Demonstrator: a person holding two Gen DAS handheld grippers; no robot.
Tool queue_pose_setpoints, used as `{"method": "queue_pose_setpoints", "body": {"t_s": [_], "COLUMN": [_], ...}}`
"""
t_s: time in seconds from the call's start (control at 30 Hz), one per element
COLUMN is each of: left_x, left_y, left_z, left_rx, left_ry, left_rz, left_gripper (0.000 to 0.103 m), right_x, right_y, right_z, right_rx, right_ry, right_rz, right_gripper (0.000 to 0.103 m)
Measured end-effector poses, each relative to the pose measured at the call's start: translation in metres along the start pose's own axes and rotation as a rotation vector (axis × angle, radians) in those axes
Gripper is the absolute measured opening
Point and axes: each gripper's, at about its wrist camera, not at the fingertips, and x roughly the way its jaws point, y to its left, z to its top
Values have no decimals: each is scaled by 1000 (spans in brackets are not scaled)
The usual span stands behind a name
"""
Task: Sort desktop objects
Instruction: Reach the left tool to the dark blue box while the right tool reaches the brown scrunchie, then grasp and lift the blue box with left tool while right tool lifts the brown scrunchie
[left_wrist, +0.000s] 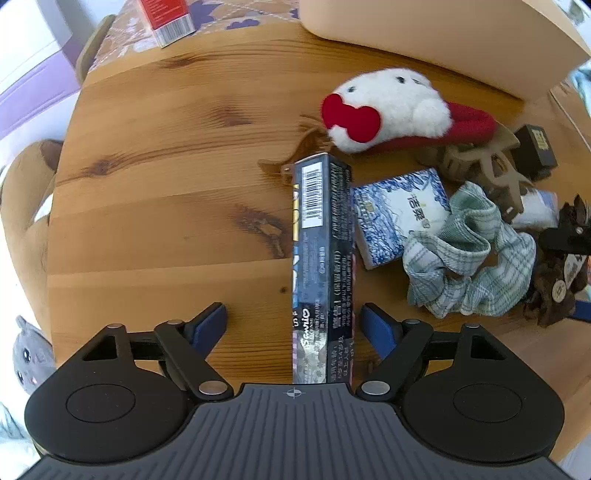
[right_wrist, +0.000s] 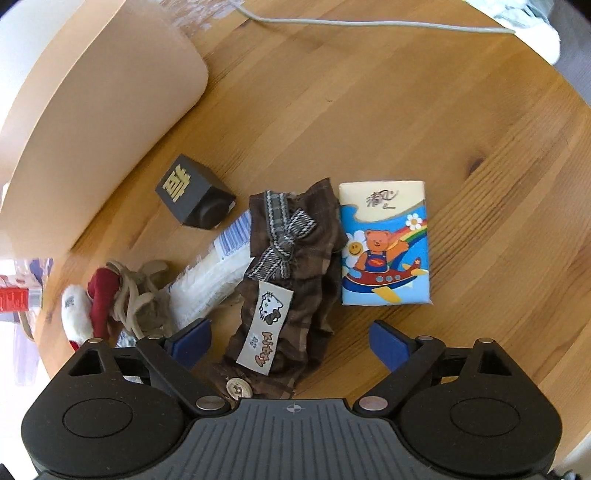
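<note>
My left gripper (left_wrist: 293, 325) is open over the wooden table (left_wrist: 166, 184); a long dark box (left_wrist: 323, 266) lies between its fingers, close to the right one. Beyond it are a white plush hair clip with a red bow (left_wrist: 391, 107), a blue-patterned tissue pack (left_wrist: 397, 216), a green plaid scrunchie (left_wrist: 469, 254) and a beige claw clip (left_wrist: 480, 170). My right gripper (right_wrist: 291, 341) is open around a brown plaid scrunchie with a Kitty label (right_wrist: 288, 291). A bear-print tissue pack (right_wrist: 386, 243) lies to its right, a dark cube box (right_wrist: 192, 192) to its left.
A large beige container (right_wrist: 96, 110) stands at the back left of the right wrist view and shows at the top of the left wrist view (left_wrist: 443, 33). A red box (left_wrist: 168, 18) lies on a patterned cloth. A grey cable (right_wrist: 369, 24) runs along the far edge.
</note>
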Motion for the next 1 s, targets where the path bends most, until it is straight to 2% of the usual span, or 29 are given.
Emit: {"method": "queue_pose_setpoints", "body": {"t_s": [0.07,0.13,0.2,0.23,0.27,0.3,0.33,0.37,0.4,0.43,0.47,0.7,0.77,0.8,0.83,0.97,1.0], "left_x": [-1,-2,-6,-9,-10,-12,-12,-12,-12,-12,-12,-11,-12,-14,-16,-28,-31], "left_y": [-2,-2,-5,-5,-7,-9,-10,-10,-10,-10,-10,-5,-2,-1,0,5,6], "left_z": [-1,-2,-4,-3,-3,0,0,0,0,0,-3,-7,-10,-12,-14,-20,-20], "left_rx": [28,33,48,74,83,87,91,94,95,95,96,117,118,172,182,186,183], "left_ry": [-16,-33,-51,-57,-58,-56,-55,-56,-57,-58,-59,-49,-47,-59,-67,-84,-88], "left_rz": [2,1,-2,-6,-8,-9,-8,-8,-9,-11,-11,-15,-26,-32,-35,-54,-57], "left_gripper": [80,74,55,49,38,34,34,34,33,33,33,33,33,33,33,33,33], "right_x": [1,2,1,1,-1,-3,-6,-9,-12,-15,-17,-29,-36,-39,-44,-62,-63], "right_y": [5,9,12,13,12,12,11,9,7,5,2,-21,-24,-24,-24,-21,-9], "right_z": [-2,-5,-8,-9,-11,-12,-13,-13,-14,-13,-12,-19,-25,-27,-30,-39,-28], "right_rx": [-33,-61,-87,-103,-112,-117,-117,-118,-118,-120,-112,-54,-66,-80,-95,-137,-147], "right_ry": [-5,-8,-17,-21,-26,-34,-46,-57,-68,-80,-82,-64,-63,-63,-63,-70,-72], "right_rz": [-17,-21,-32,-35,-38,-45,-54,-58,-61,-66,-60,28,48,56,63,98,105], "right_gripper": [99,100,100,100,98,92,88,77,70,51,42,38,37,37,37,35,33]}}
